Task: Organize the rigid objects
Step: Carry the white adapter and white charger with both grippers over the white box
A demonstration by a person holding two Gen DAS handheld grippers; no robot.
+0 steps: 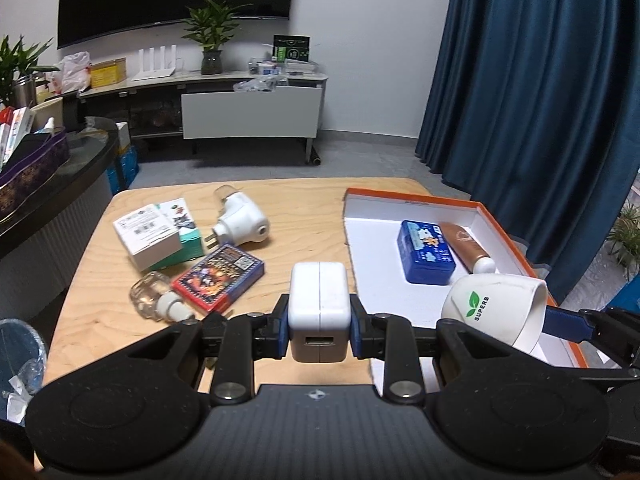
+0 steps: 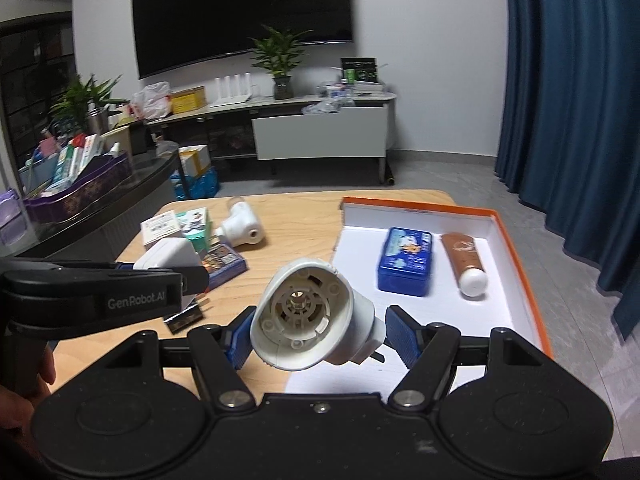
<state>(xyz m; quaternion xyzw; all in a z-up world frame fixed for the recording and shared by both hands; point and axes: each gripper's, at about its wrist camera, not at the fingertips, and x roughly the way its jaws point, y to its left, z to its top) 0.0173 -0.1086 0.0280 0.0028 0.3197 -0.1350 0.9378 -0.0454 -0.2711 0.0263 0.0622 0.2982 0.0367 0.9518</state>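
From the left wrist, our left gripper (image 1: 319,326) pinches the white charger (image 1: 319,312) above the table (image 1: 100,300). From the right wrist, our right gripper (image 2: 320,336) clamps the white plug-in device (image 2: 308,316); next, carry both into the orange-rimmed box (image 2: 516,240).

White plug-in devices: two, one (image 2: 308,320) between the right gripper's (image 2: 320,334) pads, one (image 1: 242,216) lying ahead-left of the left gripper (image 1: 319,330)
White chargers: one (image 1: 319,312)
Glass bottles: one (image 1: 158,298)
Small boxes on the table: three (image 1: 146,240) (image 1: 188,226) (image 1: 220,276)
Orange-rimmed trays: one (image 1: 516,240)
Blue cases: one (image 1: 426,252)
Brown tubes: one (image 1: 466,246)
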